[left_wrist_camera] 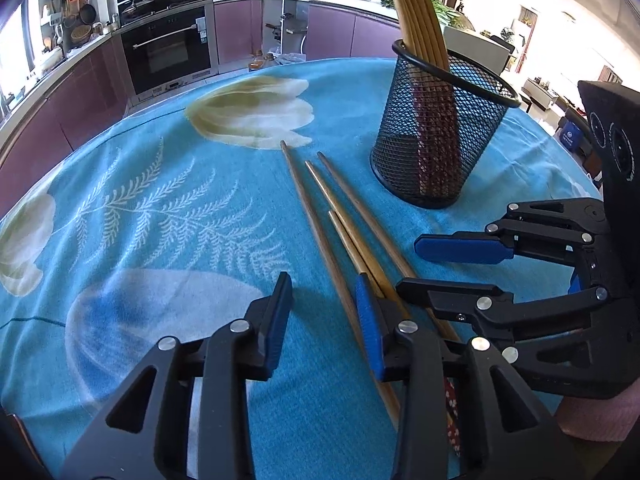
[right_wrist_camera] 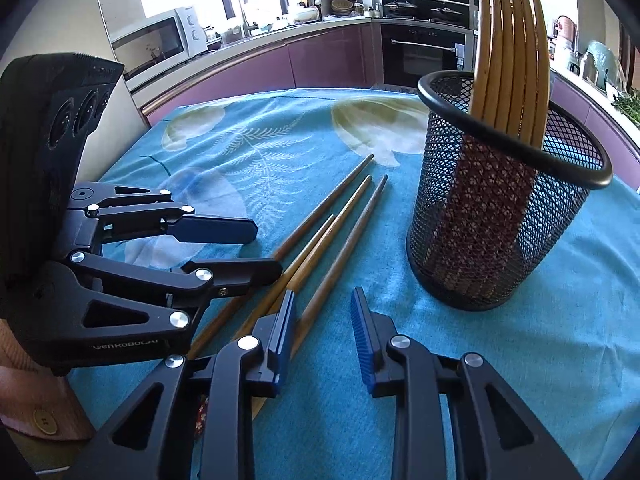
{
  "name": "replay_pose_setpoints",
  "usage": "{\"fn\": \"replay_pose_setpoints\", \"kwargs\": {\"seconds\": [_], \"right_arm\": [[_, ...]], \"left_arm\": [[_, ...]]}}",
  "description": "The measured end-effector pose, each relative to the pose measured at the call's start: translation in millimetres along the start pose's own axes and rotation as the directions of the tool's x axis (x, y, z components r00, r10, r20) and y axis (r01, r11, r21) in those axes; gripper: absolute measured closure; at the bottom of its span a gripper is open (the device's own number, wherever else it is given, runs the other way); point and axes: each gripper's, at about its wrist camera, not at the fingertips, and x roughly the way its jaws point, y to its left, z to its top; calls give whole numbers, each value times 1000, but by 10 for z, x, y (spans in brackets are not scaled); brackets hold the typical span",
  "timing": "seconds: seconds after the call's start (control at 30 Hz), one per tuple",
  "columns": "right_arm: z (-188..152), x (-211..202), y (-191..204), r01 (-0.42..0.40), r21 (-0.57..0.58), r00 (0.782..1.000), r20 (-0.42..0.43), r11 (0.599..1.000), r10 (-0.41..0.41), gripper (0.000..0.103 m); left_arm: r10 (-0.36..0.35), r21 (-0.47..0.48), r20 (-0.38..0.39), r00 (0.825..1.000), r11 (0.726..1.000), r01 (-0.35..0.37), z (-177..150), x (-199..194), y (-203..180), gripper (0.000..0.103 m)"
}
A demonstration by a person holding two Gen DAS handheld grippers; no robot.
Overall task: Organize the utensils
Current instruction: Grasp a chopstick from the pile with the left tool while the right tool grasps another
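Note:
Several loose wooden chopsticks [left_wrist_camera: 320, 208] [right_wrist_camera: 340, 216] lie side by side on the blue flowered tablecloth [left_wrist_camera: 160, 200], their red patterned ends towards me. To their right stands a black mesh holder [left_wrist_camera: 436, 148] [right_wrist_camera: 500, 220] with several chopsticks [left_wrist_camera: 416, 12] [right_wrist_camera: 508, 40] upright in it. My left gripper [left_wrist_camera: 323, 292] [right_wrist_camera: 266, 248] is low over the cloth, open, with the leftmost chopstick between its blue pads but not pinched. My right gripper [right_wrist_camera: 323, 300] [left_wrist_camera: 408, 266] straddles the rightmost chopstick, open, with a gap at the right pad. The two grippers sit close beside each other.
The cloth-covered table ends just beyond the holder. Past it are purple kitchen cabinets, a built-in oven [left_wrist_camera: 168, 48] and a microwave [right_wrist_camera: 152, 44]. A person's sleeves show behind the grippers: pink [left_wrist_camera: 600, 412] and brown with a button [right_wrist_camera: 40, 412]. Bare cloth lies left of the chopsticks.

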Motion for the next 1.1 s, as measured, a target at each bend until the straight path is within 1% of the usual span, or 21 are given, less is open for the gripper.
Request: {"fn": "replay_pose_setpoints", "kwargs": {"seconds": [0.07,0.1,0.17,0.23,0.37,0.57,0.67,0.77,0.93,1.1], "right_arm": [[10,9,-15,0,11,1000,3,1000,0,84],[11,8,-24,-4,16,1000,4,1000,4,85],[7,3,-45,-17,28,1000,4,999,17,89],[-2,-10,-68,-33,44,999,3,998,32,90],[-26,-36,-135,-61,92,998,10,994,60,94],[-50,-119,-217,-76,141,997,36,987,72,97],[-45,-198,-215,-92,135,995,55,987,85,97],[-53,-249,-201,-105,118,993,58,987,99,97],[-75,-206,-140,-117,91,993,26,989,115,97],[-97,-171,-94,-97,72,995,6,993,97,96]], "left_arm": [[4,-6,-1,1000,1000,-4,20,12,3,79],[0,-12,-1,1000,1000,0,25,13,6,81],[-13,-21,-1,1000,1000,13,22,5,4,89],[-19,-30,1,1000,999,19,10,-2,5,91],[-22,-66,8,1000,998,23,-19,-27,32,94],[-26,-110,24,999,994,28,-80,-104,101,95],[-29,-118,31,999,993,33,-102,-157,122,95],[-34,-107,28,999,994,37,-150,-200,93,95],[-52,-88,11,999,995,53,-251,-215,28,95],[-61,-69,-5,998,996,61,-271,-196,3,95]]}}
